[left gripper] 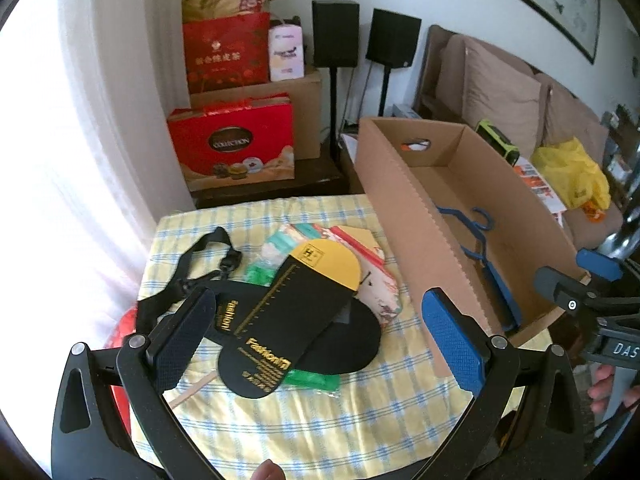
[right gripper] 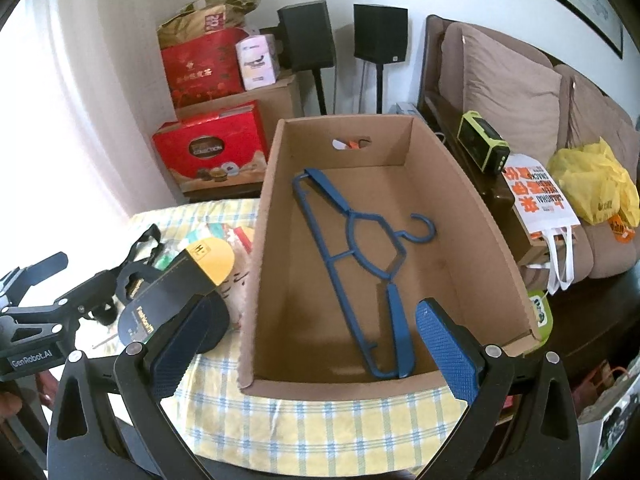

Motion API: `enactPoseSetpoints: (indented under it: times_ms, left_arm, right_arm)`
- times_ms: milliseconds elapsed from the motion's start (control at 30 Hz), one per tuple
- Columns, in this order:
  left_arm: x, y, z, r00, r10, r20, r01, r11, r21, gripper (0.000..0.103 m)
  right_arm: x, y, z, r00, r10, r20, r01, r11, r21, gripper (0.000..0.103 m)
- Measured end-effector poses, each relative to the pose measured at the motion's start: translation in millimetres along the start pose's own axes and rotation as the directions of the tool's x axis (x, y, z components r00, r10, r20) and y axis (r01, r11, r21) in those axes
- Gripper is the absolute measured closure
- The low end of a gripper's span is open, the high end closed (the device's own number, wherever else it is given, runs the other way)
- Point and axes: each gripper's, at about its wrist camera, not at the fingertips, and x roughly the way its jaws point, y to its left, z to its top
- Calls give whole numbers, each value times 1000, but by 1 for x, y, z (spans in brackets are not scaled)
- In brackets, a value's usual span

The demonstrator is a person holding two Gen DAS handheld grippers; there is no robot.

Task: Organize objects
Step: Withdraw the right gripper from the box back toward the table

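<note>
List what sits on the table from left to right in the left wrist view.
Black strap → black and yellow insole pack → cardboard box → blue hanger inside it.

A table covered with a yellow, blue-checked cloth (left gripper: 304,420) carries everything. The open cardboard box (right gripper: 256,280) stands on it, taken here as the landmark. Left of the box, near its long wall, lies a heap: a pair of black insoles in a black-and-yellow card sleeve (left gripper: 296,312) on top of a floral pouch (left gripper: 380,292) and green plastic packets (left gripper: 312,380). Farther left of the box, beyond the insoles, a black strap with buckles (left gripper: 192,264) lies on the cloth. A thin wooden stick (left gripper: 192,392) pokes out from under the insoles.
</note>
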Motion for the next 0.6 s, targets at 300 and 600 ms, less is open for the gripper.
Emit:
enactPoseSetpoints:
  times_ms: [300,600]
  left_arm:
    - [-15,19,-7,999,12,44,-12,1000,-11,0]
    - [-17,43,-16,1000,10,12,-9,998,-54,0]
  right_arm:
    - [-6,17,-3,1000,21,13,-21,1000,-7,0]
    - [-10,40,-7,999,50,18,-50,998,-39,0]
